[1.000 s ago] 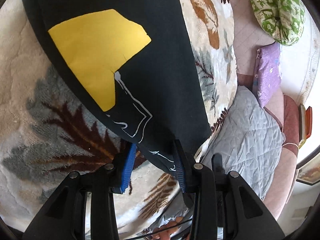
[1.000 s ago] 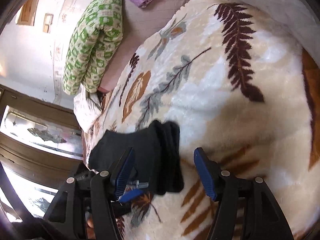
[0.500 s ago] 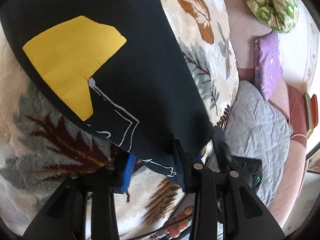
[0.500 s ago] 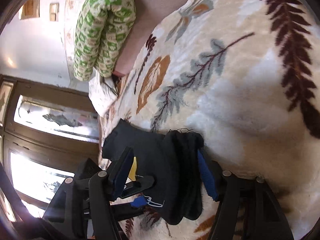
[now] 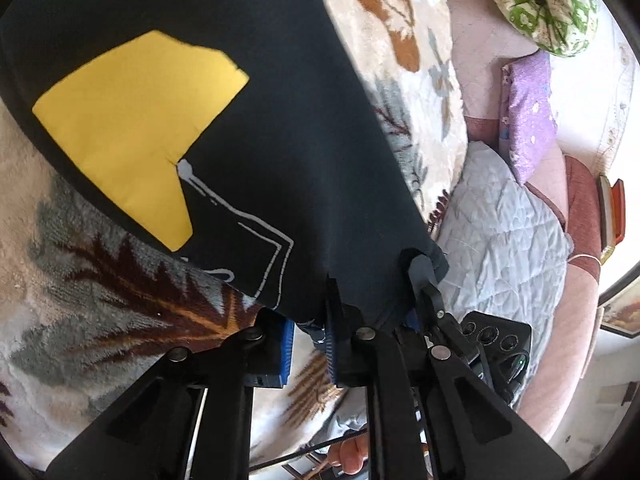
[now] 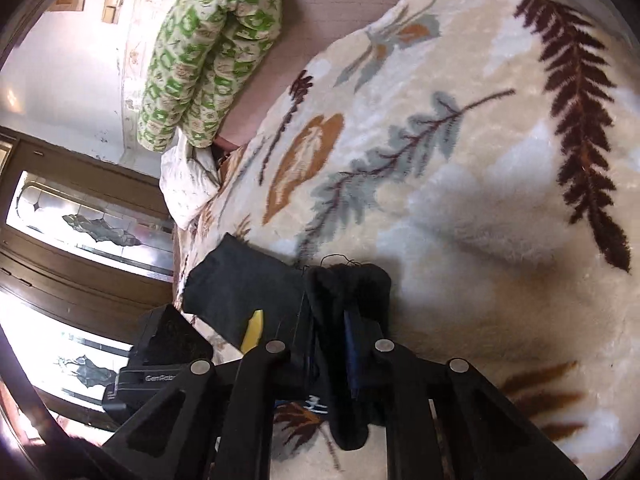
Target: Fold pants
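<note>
Both hand-held grippers, left point(image 5: 310, 344) and right point(image 6: 326, 344), clamp the pants' point(image 5: 260, 152) near edge.

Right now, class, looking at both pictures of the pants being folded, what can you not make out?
- Left wrist view: the pants run past the top and left edges, so their full length is cut off.
- Left wrist view: the pants cover much of the blanket.
- Right wrist view: the right tool is buried in dark cloth, hiding its fingertips.
</note>
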